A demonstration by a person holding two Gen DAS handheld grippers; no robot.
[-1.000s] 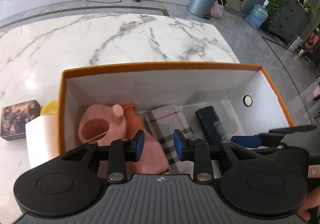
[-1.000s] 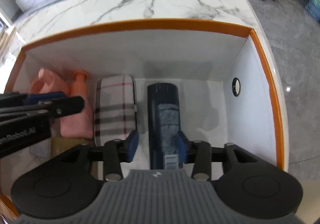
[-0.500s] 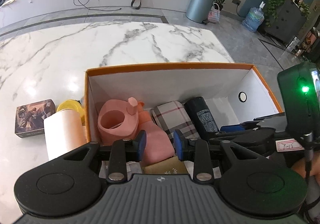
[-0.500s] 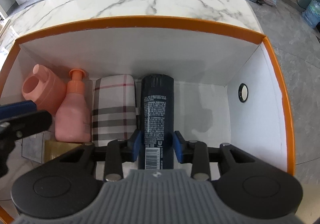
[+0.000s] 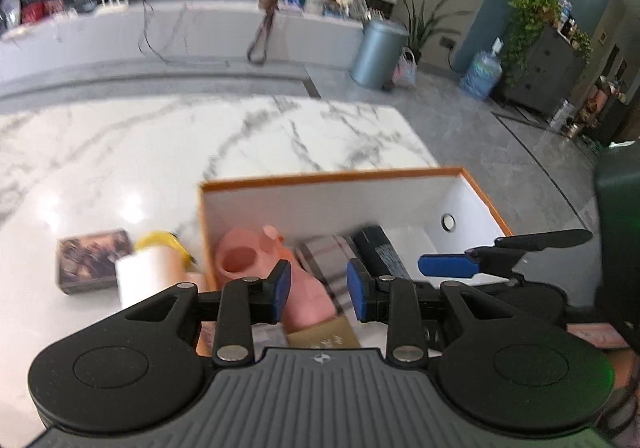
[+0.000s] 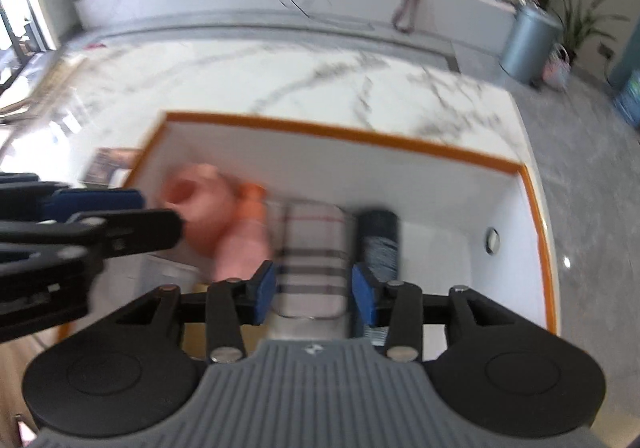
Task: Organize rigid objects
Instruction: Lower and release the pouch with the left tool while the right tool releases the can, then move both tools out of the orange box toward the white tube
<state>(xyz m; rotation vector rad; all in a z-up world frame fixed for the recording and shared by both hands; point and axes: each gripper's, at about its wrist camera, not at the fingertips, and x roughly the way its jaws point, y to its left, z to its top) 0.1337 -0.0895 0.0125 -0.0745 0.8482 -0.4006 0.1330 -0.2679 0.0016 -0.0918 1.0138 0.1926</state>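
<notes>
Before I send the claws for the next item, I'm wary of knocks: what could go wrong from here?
1. The white roll stands tight between the yellow item and the orange-rimmed box; reaching for it could topple it.
2. The left claw and right claw hang close together over the box and might collide.
3. Both views are motion-blurred, so aim may be off.

Blurring across the right wrist view, smearing the pink jug (image 6: 200, 204) and pink bottle (image 6: 244, 248) together. Hiding the near ends of the plaid case (image 6: 312, 264) and dark can (image 6: 378, 248) behind the right gripper (image 6: 314, 294). Hiding most of the gold box (image 5: 324, 334) behind the left gripper (image 5: 319, 290).
</notes>
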